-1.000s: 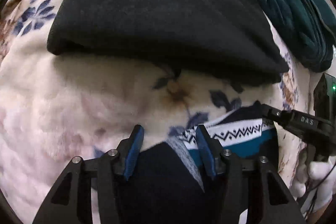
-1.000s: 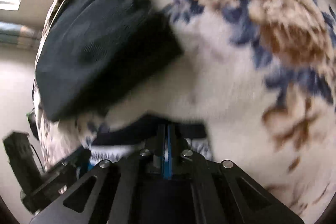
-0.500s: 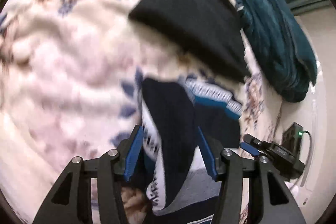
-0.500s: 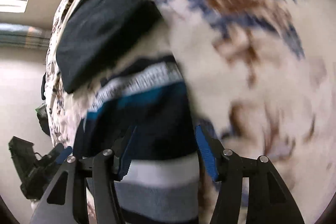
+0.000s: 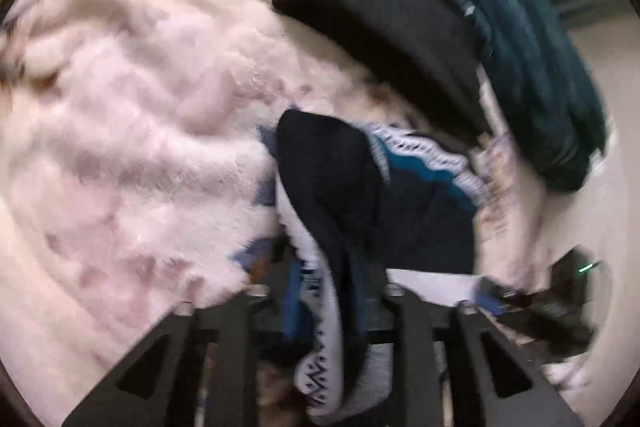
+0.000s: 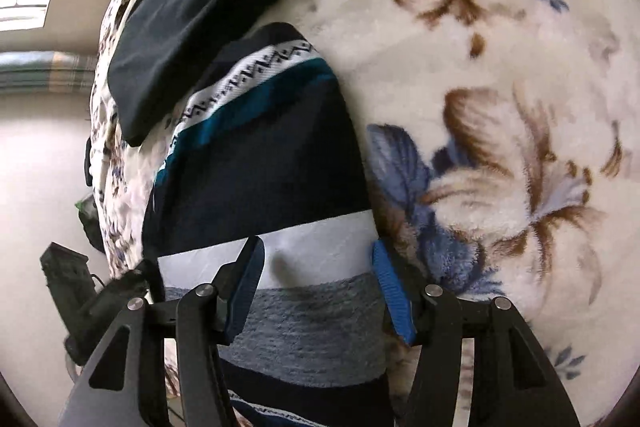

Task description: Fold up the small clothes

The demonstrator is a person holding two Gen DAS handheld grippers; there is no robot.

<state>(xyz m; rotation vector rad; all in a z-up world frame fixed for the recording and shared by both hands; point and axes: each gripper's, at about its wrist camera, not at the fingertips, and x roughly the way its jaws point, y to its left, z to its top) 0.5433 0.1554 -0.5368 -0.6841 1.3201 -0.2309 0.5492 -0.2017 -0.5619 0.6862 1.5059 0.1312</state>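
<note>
Now striped garment between right claw fingers

No writing, label, brand or number can be read in either view. The navy, teal and white striped knitted garment ahead of the right gripper carries only a black zigzag pattern on its white band, and the left wrist view is too blurred to show any lettering.

Soft daylight, fisheye-warped edges (left view motion-blurred).
</note>
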